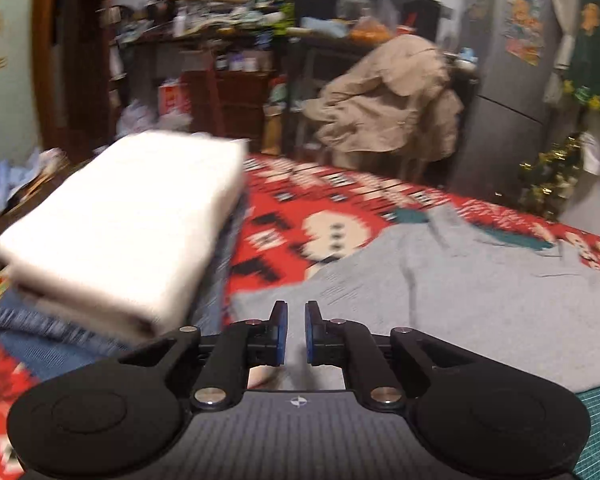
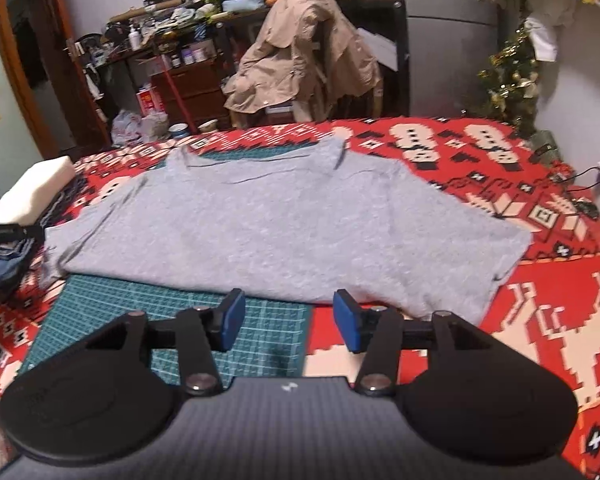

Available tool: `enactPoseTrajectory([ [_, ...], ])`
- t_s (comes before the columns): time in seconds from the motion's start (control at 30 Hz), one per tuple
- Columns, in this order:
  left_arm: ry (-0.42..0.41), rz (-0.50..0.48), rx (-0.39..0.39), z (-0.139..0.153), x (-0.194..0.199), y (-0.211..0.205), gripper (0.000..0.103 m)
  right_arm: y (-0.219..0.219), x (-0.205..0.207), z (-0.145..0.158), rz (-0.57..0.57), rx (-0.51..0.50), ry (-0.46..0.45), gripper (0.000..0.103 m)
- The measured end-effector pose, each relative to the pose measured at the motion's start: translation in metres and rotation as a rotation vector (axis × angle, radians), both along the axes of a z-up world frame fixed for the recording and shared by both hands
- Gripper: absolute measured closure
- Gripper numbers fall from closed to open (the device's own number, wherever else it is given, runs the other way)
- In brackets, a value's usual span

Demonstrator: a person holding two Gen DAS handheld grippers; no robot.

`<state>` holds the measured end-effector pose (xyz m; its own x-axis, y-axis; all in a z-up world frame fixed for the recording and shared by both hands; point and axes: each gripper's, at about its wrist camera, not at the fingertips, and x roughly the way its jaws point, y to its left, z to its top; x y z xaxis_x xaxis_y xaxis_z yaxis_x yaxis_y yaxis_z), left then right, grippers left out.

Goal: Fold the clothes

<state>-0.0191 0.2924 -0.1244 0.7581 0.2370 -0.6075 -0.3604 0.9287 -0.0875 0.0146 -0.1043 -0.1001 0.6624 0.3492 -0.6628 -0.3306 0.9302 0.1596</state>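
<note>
Grey T-shirt [image 2: 284, 220]: spread flat on red patterned blanket [image 2: 540, 320], near hem over green cutting mat [image 2: 172, 320].
Folded stack [image 1: 116, 232]: left of shirt.
Left gripper [image 1: 296, 332]: narrow gap, nothing between pads, above shirt.
Right gripper [image 2: 289, 320]: wide, empty, just short of hem.
Advice: pinch single edge cleanly, both sides level, keep cloth taut.

We see our left black two-finger gripper with blue pads [image 1: 296, 330] low over the near left part of the grey T-shirt [image 2: 284, 224], its jaws drawn close with a narrow gap and nothing between them. Our right black two-finger gripper with blue pads [image 2: 289, 318] hangs just short of that shirt's near hem, jaws spread wide, empty.
</note>
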Motion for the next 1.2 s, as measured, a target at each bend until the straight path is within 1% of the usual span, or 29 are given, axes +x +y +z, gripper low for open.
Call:
enactPoseTrajectory([
  [0.07,0.008,-0.019,-0.013,-0.003,0.014,0.002,0.091,-0.005,0.0,0.001,-0.01,-0.009,-0.009,0.047],
  [0.2,0.031,-0.002,-0.06,-0.017,0.035,0.017,0.092,-0.01,0.002,0.0,-0.018,-0.007,-0.001,0.047],
  [0.3,0.066,0.039,-0.018,-0.027,0.038,0.023,0.098,-0.014,0.003,-0.002,-0.025,-0.006,0.005,0.047],
  [0.33,0.074,0.042,0.013,-0.028,0.037,0.022,0.098,-0.015,0.003,-0.002,-0.027,-0.006,0.007,0.047],
  [0.43,0.104,0.072,0.152,-0.03,0.032,0.012,0.098,-0.019,0.004,-0.003,-0.033,-0.005,0.013,0.047],
  [0.5,0.117,0.077,0.21,-0.032,0.028,0.009,0.098,-0.022,0.005,-0.004,-0.038,-0.004,0.017,0.047],
  [0.6,0.131,0.088,0.244,-0.032,0.028,0.008,0.098,-0.022,0.007,-0.005,-0.038,-0.001,0.018,0.046],
  [0.73,0.162,0.127,0.276,-0.03,0.031,0.008,0.098,-0.023,0.007,-0.002,-0.042,-0.007,-0.001,0.045],
  [0.8,0.174,0.136,0.27,-0.028,0.031,0.008,0.099,-0.027,0.004,0.001,-0.046,-0.017,-0.024,0.042],
  [0.83,0.168,0.136,0.245,-0.026,0.029,0.009,0.099,-0.031,0.003,0.001,-0.052,-0.024,-0.032,0.041],
  [0.87,0.147,0.131,0.202,-0.021,0.026,0.011,0.099,-0.035,0.002,0.002,-0.057,-0.031,-0.04,0.041],
  [0.9,0.126,0.131,0.167,-0.017,0.022,0.011,0.097,-0.04,0.001,0.003,-0.063,-0.038,-0.048,0.042],
  [0.93,0.106,0.132,0.132,-0.012,0.018,0.012,0.091,-0.046,0.002,0.002,-0.074,-0.046,-0.054,0.048],
  [0.97,0.086,0.133,0.112,-0.006,0.014,0.01,0.089,-0.051,0.004,0.001,-0.088,-0.057,-0.047,0.066],
  [1.03,0.056,0.108,0.095,0.003,0.008,0.002,0.08,-0.063,0.011,-0.006,-0.131,-0.095,-0.03,0.085],
  [1.07,0.042,0.095,0.088,0.008,0.005,-0.002,0.08,-0.068,0.015,-0.009,-0.152,-0.112,-0.023,0.085],
  [1.13,0.024,0.04,0.096,0.015,0.0,-0.016,0.078,-0.076,0.023,-0.015,-0.172,-0.114,-0.024,0.085],
  [1.17,0.019,0.02,0.105,0.017,-0.003,-0.024,0.076,-0.079,0.027,-0.018,-0.179,-0.112,-0.029,0.085],
  [1.2,0.015,0.002,0.114,0.019,-0.006,-0.031,0.071,-0.079,0.032,-0.019,-0.18,-0.118,-0.037,0.086],
])
